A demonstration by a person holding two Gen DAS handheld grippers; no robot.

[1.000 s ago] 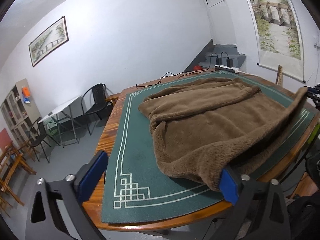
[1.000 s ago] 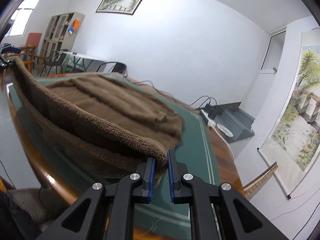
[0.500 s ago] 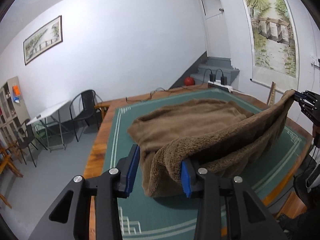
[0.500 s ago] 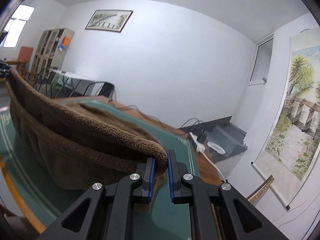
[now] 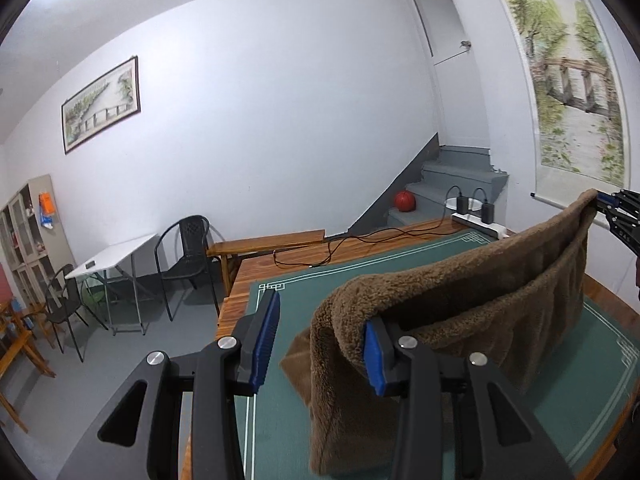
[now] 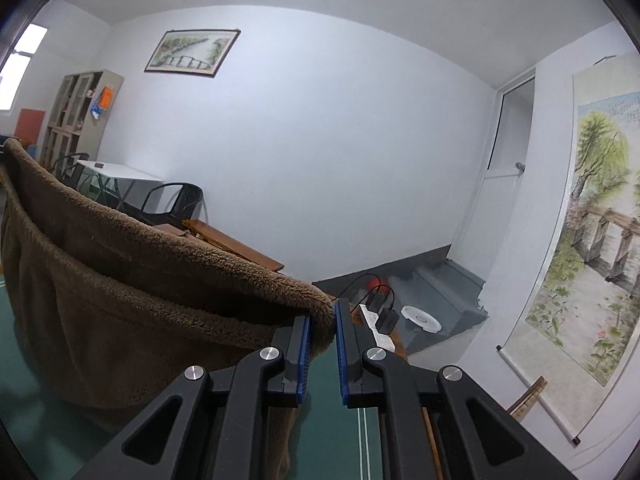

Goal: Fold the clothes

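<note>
A brown fleece garment (image 5: 460, 320) hangs lifted above the green mat (image 5: 280, 432), stretched between both grippers. In the left wrist view my left gripper (image 5: 318, 344) stands with its jaws wide apart; the cloth's corner drapes over the right finger (image 5: 374, 356) only, and the left finger (image 5: 266, 340) is bare. My right gripper (image 6: 320, 340) is shut on the garment's other corner (image 6: 320, 316); it also shows at the far right of the left wrist view (image 5: 612, 208). The garment (image 6: 140, 300) hangs down in front of the right wrist view.
The wooden table (image 5: 288, 264) carries the mat. A power strip with chargers (image 5: 476, 216) and cables lies at its far edge. A bench (image 5: 264, 244), black chairs (image 5: 184, 256), a white folding table (image 5: 116, 256) and grey steps (image 5: 452, 188) stand beyond.
Both grippers rose and lifted the garment off the mat. The left gripper first closed toward the cloth, then its jaws spread again, leaving the cloth on one finger.
</note>
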